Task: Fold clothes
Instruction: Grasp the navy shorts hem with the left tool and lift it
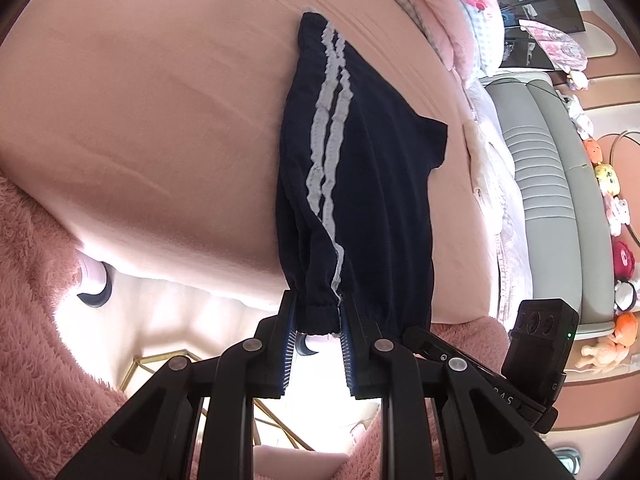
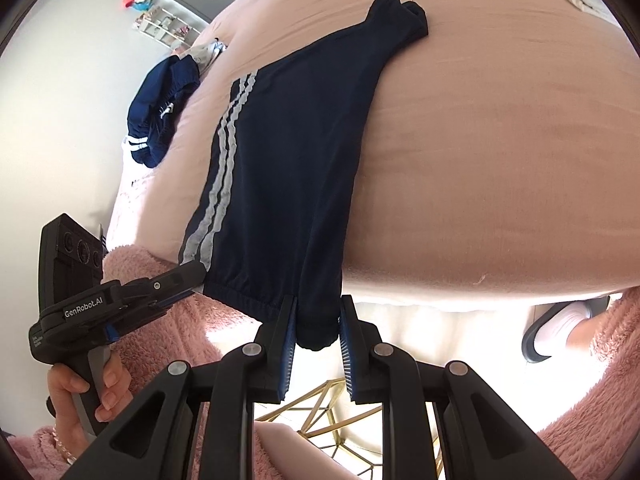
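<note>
Right wrist view: two claws, left claw [image 2: 192, 276] and right claw [image 2: 318, 320], one navy trousers [image 2: 288, 152].

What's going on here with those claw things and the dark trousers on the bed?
A person in a fluffy pink sleeve is folding clothes with a handheld claw in each hand. The left claw and right claw each pinch the cuff end of navy track pants lying lengthwise on the pink bed. Another navy garment waits at the bed's edge.

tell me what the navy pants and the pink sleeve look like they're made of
Navy pants: likely a smooth knit sportswear fabric, matte, draping in soft folds, with a gathered elastic cuff. Pink sleeve: fluffy fleece or plush, judging by its shaggy pile.
</note>
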`<state>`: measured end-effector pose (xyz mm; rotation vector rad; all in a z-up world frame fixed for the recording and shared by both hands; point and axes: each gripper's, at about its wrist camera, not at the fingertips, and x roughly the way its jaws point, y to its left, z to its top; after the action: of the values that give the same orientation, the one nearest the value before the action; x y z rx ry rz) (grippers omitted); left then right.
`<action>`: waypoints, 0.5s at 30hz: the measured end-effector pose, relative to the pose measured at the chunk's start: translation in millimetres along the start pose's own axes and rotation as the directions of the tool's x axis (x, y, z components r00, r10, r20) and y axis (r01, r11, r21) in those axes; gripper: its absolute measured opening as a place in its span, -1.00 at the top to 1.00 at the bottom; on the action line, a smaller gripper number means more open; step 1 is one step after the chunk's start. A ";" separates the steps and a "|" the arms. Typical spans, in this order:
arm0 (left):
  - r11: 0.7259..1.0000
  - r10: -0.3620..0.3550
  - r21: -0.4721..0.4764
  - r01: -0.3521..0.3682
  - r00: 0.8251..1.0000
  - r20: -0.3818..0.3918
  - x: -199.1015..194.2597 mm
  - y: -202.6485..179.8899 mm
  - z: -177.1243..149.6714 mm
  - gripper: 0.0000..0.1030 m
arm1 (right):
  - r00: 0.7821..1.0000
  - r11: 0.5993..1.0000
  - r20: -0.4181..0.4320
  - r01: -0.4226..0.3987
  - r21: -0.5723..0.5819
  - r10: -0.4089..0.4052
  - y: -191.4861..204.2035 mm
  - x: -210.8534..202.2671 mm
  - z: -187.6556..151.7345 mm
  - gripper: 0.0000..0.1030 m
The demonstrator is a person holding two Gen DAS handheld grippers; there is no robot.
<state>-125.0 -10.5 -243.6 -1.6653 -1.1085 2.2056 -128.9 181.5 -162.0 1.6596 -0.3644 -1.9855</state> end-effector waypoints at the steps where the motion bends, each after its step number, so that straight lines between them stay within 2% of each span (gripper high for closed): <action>1: 1.000 0.004 -0.003 -0.004 1.000 -0.005 1.1 0.6 -0.1 0.66 | 1.000 1.000 -0.005 0.001 0.002 -0.001 -1.1 1.1 -0.2 0.63; 6: 1.000 0.006 0.021 -0.006 1.000 0.003 -2.0 -2.6 -0.6 0.66 | 1.000 1.000 -0.008 -0.005 0.003 0.005 -4.7 0.3 -0.4 0.63; 12: 0.999 -0.053 0.008 0.053 0.998 0.028 -17.9 -7.0 9.0 0.66 | 0.998 0.998 0.022 -0.060 0.006 0.060 -1.2 -15.2 5.7 0.63; 15: 0.998 -0.054 0.020 0.053 0.998 0.036 -21.6 -13.7 17.3 0.66 | 0.997 0.998 0.044 -0.069 -0.009 0.070 4.5 -24.2 15.9 0.63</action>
<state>-136.5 -20.2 -216.6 -1.5747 -1.1236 2.2149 -140.7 189.0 -136.2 1.5793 -0.4251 -1.9726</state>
